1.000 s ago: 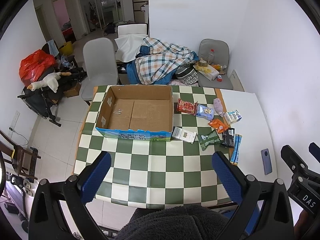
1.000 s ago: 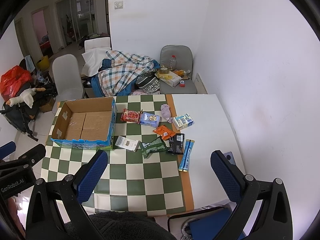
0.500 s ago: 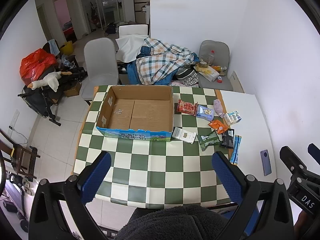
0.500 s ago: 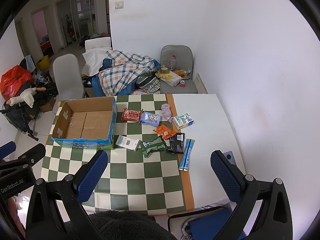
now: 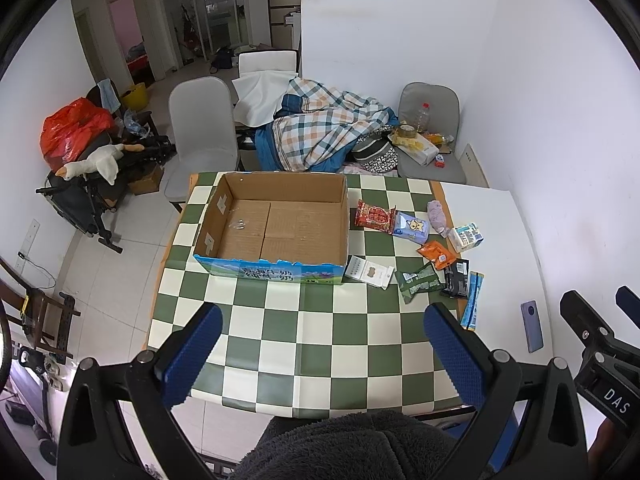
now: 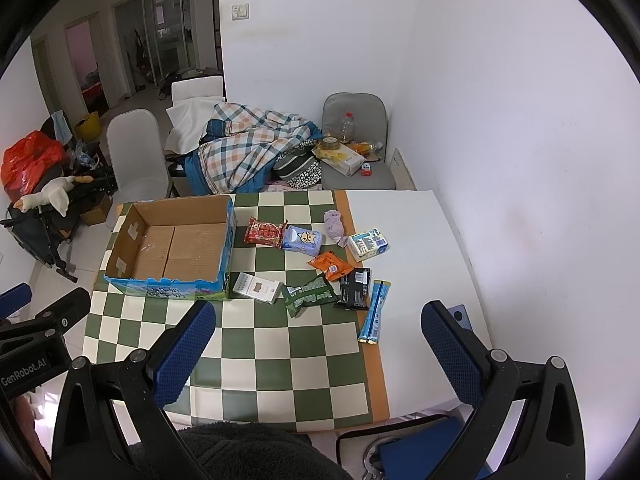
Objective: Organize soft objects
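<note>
Both tools hang high above the near edge of the table, and nothing has been picked up. The left gripper [image 5: 322,354] has its blue pads spread wide with only checkered cloth showing between them; the right gripper [image 6: 318,350] is parted just as wide and equally empty.

Take the cardboard box [image 5: 276,226] as the landmark. It sits open-topped and bare inside on the checkered cloth [image 5: 304,340]. All the soft packets lie in a loose cluster just to the right of the box: a red snack pack [image 6: 265,233] and a blue tissue pack [image 6: 303,238] nearest its far right corner, a white flat pack [image 6: 257,287] almost touching its near right corner, then a green pouch [image 6: 310,295], an orange packet [image 6: 331,266], a black packet [image 6: 354,289], a lilac cloth bundle [image 6: 335,227], a white-and-blue carton [image 6: 367,244] and a long blue stick pack [image 6: 375,311] farthest from the box.

The cluster lies ahead of and between the right tool's fingers, while from the left tool it is off to the right, so the right hand looks nearer. The stick pack's long axis runs roughly away from the person, so fingers would need to close across its width
</note>
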### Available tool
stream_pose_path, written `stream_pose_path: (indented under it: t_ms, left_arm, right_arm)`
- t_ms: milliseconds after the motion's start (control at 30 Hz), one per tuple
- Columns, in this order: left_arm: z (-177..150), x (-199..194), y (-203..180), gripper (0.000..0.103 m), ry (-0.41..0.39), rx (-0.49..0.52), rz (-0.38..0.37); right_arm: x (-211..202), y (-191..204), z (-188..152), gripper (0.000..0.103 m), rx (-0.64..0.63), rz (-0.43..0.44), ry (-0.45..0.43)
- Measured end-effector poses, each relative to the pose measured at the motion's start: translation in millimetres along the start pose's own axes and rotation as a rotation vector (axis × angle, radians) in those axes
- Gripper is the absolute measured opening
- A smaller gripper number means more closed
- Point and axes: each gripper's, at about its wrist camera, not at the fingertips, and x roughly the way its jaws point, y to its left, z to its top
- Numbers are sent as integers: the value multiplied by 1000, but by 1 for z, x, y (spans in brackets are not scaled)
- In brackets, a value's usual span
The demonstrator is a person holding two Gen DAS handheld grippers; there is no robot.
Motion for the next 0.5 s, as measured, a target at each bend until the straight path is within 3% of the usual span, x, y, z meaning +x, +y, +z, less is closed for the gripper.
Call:
stream_pose_path:
  t_ms: [167,300,500]
  left_arm:
    - [11,11,0,103,-7,-9,-38]
    - [35,42,-5,103,-26,-4,-27]
    - [63,142,-28,103,147,61,-38]
  right_arm:
    - [8,-4,-2,103,35,13,21]
    - [48,-22,-3,103,102,-2,81]
    - [147,-69,-6,103,189,-14,219]
